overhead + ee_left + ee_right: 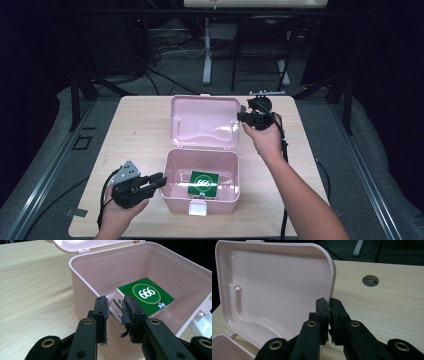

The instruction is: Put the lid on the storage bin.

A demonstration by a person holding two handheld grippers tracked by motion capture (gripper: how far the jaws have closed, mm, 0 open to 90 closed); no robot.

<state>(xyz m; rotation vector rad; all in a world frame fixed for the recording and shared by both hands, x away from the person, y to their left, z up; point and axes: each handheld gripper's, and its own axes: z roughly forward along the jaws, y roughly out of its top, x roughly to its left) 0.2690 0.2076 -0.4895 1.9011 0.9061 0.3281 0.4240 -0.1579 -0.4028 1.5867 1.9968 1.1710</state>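
Observation:
A pink plastic box (pixel 175 202) stands open near the table's front edge. A green carton marked 666 (pixel 203 183) lies flat inside it. The hinged lid (pixel 205 120) leans back behind the box. My right gripper (pixel 242 114) is at the lid's right edge, and in the right gripper view its jaws (pixel 329 303) are shut on that edge of the lid (pixel 274 282). My left gripper (pixel 161 180) rests by the box's left wall. In the left gripper view its jaws (pixel 115 302) stand partly open in front of the wall (pixel 85 290), gripping nothing, with the carton (pixel 147 295) beyond.
The wooden table (pixel 140 130) has bare room left of the box and a round cable hole (pixel 370 280) to the right of the lid. A white latch (pixel 198 207) hangs on the box's front. Desk legs and cables lie on the floor beyond.

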